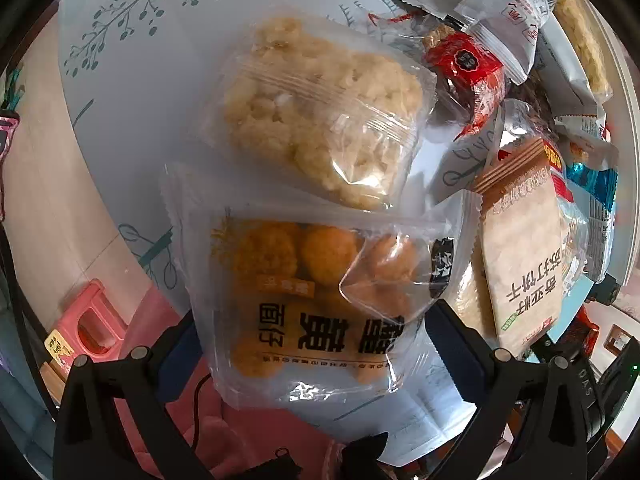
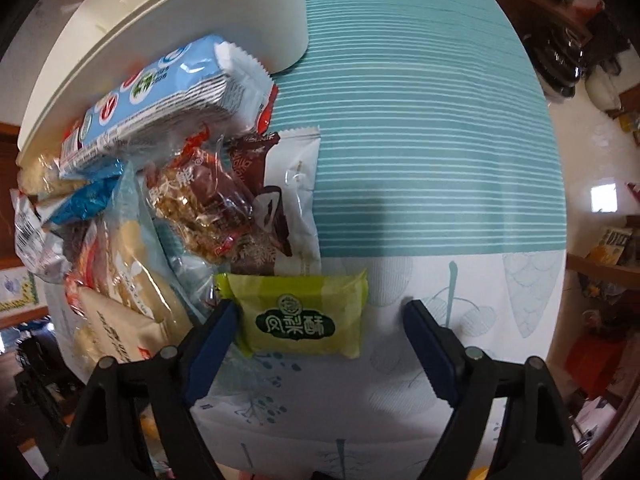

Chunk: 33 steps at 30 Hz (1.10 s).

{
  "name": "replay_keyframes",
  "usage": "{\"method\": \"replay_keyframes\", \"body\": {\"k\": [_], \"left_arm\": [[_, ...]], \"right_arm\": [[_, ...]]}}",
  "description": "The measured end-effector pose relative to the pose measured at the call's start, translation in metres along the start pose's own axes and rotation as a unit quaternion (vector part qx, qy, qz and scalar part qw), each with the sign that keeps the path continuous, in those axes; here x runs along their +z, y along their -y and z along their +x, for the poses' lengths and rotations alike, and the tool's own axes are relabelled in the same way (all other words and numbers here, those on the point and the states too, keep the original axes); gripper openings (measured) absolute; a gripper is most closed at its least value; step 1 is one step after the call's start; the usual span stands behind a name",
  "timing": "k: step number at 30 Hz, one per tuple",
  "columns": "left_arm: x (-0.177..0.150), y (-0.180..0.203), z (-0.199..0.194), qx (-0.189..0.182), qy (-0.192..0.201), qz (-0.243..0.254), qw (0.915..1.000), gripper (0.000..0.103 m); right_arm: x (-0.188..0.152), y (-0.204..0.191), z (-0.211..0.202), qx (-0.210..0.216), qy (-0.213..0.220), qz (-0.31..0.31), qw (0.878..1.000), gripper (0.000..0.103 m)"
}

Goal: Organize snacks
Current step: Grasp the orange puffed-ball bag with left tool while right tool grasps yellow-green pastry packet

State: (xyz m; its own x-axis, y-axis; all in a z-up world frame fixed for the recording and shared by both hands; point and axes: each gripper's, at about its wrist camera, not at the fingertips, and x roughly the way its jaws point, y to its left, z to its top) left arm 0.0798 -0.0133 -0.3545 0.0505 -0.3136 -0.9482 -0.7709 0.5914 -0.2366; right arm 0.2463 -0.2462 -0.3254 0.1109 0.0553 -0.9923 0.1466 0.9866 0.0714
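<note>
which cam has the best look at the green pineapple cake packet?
Right wrist view: the green packet lies flat on the tablecloth, label readable, between the open fingers of the right hand-held gripper. The left wrist view does not show it.

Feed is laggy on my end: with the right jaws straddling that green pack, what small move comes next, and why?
Probably close the right gripper on the green pack. Its jaws stand open with the pack between them: one side is already at the pack's edge, the other has a gap. The pack lies flat on the table, clear of the snack pile except at one end.
</note>
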Motion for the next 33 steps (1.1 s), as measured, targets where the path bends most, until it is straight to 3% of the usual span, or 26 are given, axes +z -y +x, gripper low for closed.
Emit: {"method": "replay_keyframes", "body": {"k": [2,5,12,16,21,26,33], "left_arm": [[0.0,0.0,0.0,-0.003,0.002,0.001,1.0,0.102],[-0.004,0.002,-0.001,-0.004,0.009,0.007,0.9999,0.096],[-0.02,0.001,-0.002,-0.024,0.02,0.017,0.9994,0.083],[-0.022,-0.002,-0.009,-0.022,0.019,0.025,0.9993,0.081],[-0.028,0.003,-0.015,0.013,0.018,0.041,0.9989,0.075],[-0.032,0.027,-0.025,0.026,0.017,0.052,0.9982,0.075],[-0.039,0.045,-0.067,0.022,0.038,0.118,0.992,0.075]], "right_arm": [[-0.003,-0.006,0.001,-0.016,0.005,-0.011,1.0,0.077],[-0.007,-0.015,-0.003,-0.011,0.017,-0.025,0.999,0.06],[-0.009,-0.019,-0.004,-0.002,0.021,-0.026,0.999,0.053],[-0.018,0.003,-0.013,0.006,0.022,-0.023,0.999,0.053],[-0.031,0.012,-0.016,0.016,0.027,-0.016,0.999,0.053],[-0.043,0.026,-0.029,0.024,0.047,-0.014,0.999,0.053],[-0.053,0.028,-0.064,0.031,0.099,-0.022,0.994,0.053]]}}
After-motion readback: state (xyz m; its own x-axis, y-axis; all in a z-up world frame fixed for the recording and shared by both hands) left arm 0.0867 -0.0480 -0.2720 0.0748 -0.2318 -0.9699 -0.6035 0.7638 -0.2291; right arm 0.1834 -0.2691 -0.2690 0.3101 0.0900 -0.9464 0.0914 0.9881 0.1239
